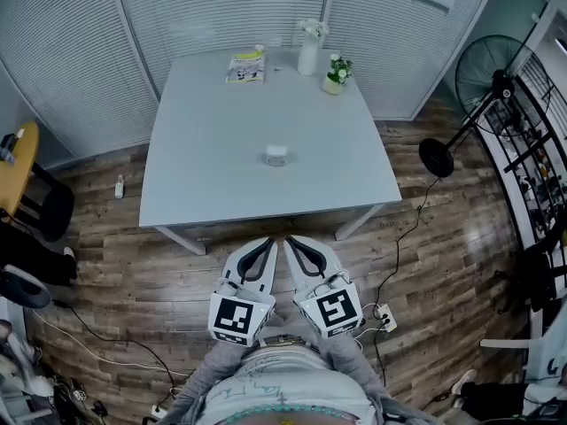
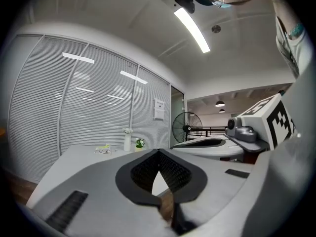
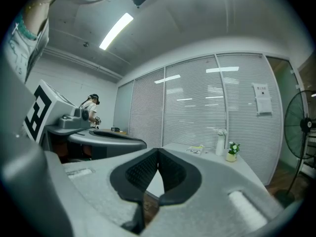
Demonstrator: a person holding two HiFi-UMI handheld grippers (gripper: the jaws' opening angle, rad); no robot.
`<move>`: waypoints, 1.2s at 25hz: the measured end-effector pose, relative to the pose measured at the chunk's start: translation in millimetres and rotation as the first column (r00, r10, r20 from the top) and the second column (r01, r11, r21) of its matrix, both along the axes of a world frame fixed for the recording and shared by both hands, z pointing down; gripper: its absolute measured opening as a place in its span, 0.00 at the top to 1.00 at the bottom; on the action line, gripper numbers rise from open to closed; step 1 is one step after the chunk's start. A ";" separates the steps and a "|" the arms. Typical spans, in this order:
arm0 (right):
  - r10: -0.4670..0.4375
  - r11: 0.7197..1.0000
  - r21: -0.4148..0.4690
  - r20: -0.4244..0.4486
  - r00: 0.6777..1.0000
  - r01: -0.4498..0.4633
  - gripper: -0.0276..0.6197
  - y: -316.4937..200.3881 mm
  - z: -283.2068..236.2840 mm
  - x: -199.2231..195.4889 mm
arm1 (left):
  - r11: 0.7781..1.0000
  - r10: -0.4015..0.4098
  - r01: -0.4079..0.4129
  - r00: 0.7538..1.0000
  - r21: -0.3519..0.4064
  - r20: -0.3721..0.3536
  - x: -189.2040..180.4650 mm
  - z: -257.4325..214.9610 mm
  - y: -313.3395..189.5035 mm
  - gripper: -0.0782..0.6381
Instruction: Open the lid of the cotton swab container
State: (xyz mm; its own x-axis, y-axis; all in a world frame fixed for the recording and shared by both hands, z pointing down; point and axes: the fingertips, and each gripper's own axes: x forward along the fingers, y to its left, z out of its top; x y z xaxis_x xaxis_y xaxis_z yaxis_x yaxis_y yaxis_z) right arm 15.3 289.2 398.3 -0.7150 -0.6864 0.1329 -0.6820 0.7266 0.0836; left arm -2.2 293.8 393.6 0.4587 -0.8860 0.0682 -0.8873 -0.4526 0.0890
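The cotton swab container [image 1: 276, 155], small and white, stands near the middle of the grey table [image 1: 204, 175]; its lid looks down. My left gripper [image 1: 266, 243] and right gripper [image 1: 294, 241] hang side by side over the wooden floor, short of the table's near edge. Both are shut with nothing between their tips. In the left gripper view the left gripper [image 2: 158, 152] has its jaws touching, with the table beyond. The right gripper [image 3: 158, 151] looks the same in the right gripper view.
At the table's far edge lie a yellow-green packet [image 1: 246, 67], a white vase [image 1: 308, 53] and a small potted plant [image 1: 336, 75]. A black standing fan [image 1: 483, 91] is to the right, a yellow stool [image 1: 19, 162] to the left. Cables [image 1: 390, 264] run over the floor.
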 end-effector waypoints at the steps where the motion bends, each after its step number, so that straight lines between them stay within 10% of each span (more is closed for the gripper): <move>1: 0.002 1.000 0.000 0.002 1.000 -0.002 0.96 -1.0 1.3 -1.8 | 1.000 0.001 -0.001 1.000 0.000 -0.002 -2.1 0.0 -1.3 0.89; 14: -0.001 1.000 -0.018 -0.013 1.000 0.000 0.96 -22.2 2.5 -9.7 | 1.000 -0.011 0.011 1.000 -0.015 -0.014 -15.1 5.6 -22.7 0.89; 30: -0.050 0.998 -0.024 0.008 0.999 0.050 0.96 -170.5 0.8 -13.9 | 0.999 -0.043 0.043 0.999 -0.023 0.006 -11.0 -4.2 -171.6 0.89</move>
